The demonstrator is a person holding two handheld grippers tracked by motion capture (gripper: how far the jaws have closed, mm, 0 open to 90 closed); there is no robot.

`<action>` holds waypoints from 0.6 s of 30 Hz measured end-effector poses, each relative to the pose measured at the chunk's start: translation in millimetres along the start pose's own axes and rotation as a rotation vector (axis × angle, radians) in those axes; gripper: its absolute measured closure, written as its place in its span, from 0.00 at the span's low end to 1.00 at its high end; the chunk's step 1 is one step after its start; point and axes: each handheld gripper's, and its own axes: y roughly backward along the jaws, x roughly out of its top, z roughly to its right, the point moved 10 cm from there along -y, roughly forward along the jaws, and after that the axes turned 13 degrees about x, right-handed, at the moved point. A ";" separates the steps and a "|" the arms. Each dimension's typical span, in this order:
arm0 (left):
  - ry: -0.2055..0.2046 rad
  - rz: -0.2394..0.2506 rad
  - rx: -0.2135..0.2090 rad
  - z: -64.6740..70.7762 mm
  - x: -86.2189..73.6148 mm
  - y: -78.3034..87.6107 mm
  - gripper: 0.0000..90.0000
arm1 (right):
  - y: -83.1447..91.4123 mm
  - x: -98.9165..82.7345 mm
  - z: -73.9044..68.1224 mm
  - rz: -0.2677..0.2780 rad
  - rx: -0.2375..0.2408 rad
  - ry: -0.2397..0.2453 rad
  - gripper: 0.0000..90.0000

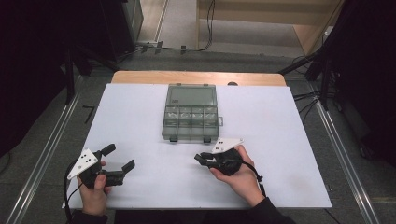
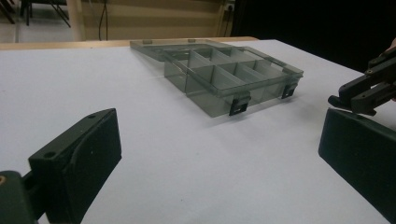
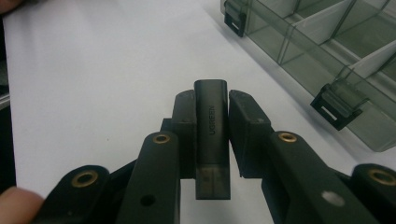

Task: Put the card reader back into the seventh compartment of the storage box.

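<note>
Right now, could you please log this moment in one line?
right gripper shut on adapter | left gripper open | organizer box open

In the right gripper view, the organizer box [image 3: 327, 51] runs off the top and right edges, and the adapter [image 3: 212, 140] has its sides covered by the right tool [image 3: 211, 109]. In the high view that adapter is too small to make out. The left tool [image 2: 219, 140] is cut by the bottom edge.
</note>
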 end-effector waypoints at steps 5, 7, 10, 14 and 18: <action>-0.004 -0.001 0.003 0.2 -0.5 -0.1 0.00 | 2.0 4.8 2.0 0.002 -0.004 -0.004 0.79; -0.003 -0.001 0.001 0.4 -0.5 0.0 0.00 | 2.7 7.3 3.6 0.005 -0.007 -0.004 0.79; -0.002 0.000 0.001 0.4 -0.4 0.2 0.00 | 3.6 10.6 5.4 0.010 -0.007 -0.011 0.79; -0.001 0.001 0.001 0.3 -0.3 0.3 0.00 | 5.7 15.3 7.6 0.019 -0.010 -0.014 0.79; -0.002 0.000 0.000 0.3 -0.3 0.4 0.00 | 7.7 18.6 10.5 0.021 -0.019 -0.018 0.79</action>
